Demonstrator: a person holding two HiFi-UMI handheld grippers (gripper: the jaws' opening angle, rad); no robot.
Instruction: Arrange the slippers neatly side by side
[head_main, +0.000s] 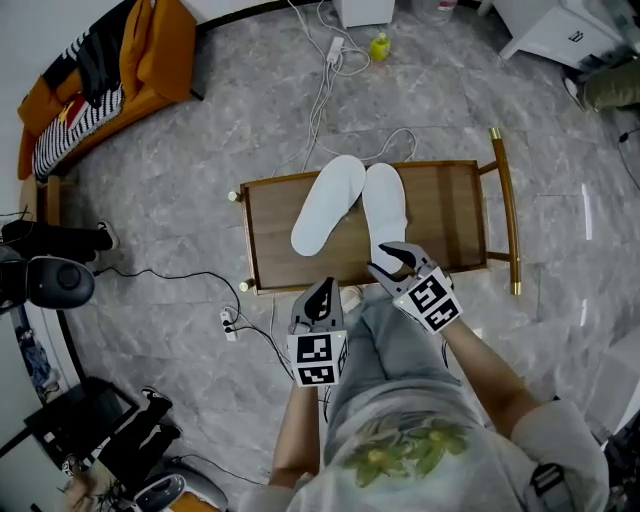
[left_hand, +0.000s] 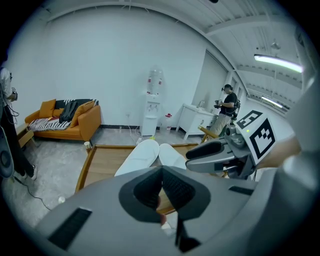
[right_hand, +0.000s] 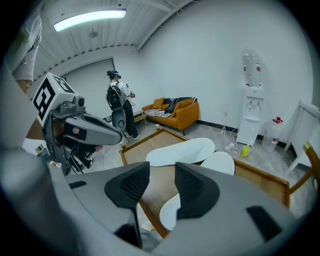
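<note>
Head view, left to right.

- Left gripper (head_main: 324, 290): at 6 o'clock of the wooden table (head_main: 455, 205), off its near rim and over the floor. In its own view the left gripper (left_hand: 161, 172) has its pads pressed together with nothing between them.
- Left slipper (head_main: 326, 205): white, sole flat on the table, skewed. Toe points to about 1 o'clock, heel swings out to 7 o'clock.
- Right slipper (head_main: 384, 215): white, lies straight, toe at 12 o'clock, heel at 6 o'clock close to the near rim. The toes touch and the heels are apart, so the pair makes a narrow wedge.
- Right gripper (head_main: 394, 260): hovers over the right slipper's heel. In its own view the right gripper (right_hand: 162, 175) has its jaws spread, with table and slipper visible through the gap and nothing pinched.

Judgement: the right slipper looks placed. The left heel needs to swing toward 5 o'clock to lie parallel.

Risks:
1. The toes touch, so turning the left slipper about its heel could drag or ride over the right toe and undo its alignment.
2. The right heel is near the rim. A downward nudge from the spread jaws could tip it off.
3. The left jaws must part before a grip. A push with them closed may buckle the thin, soft sole rather than slide it.
</note>
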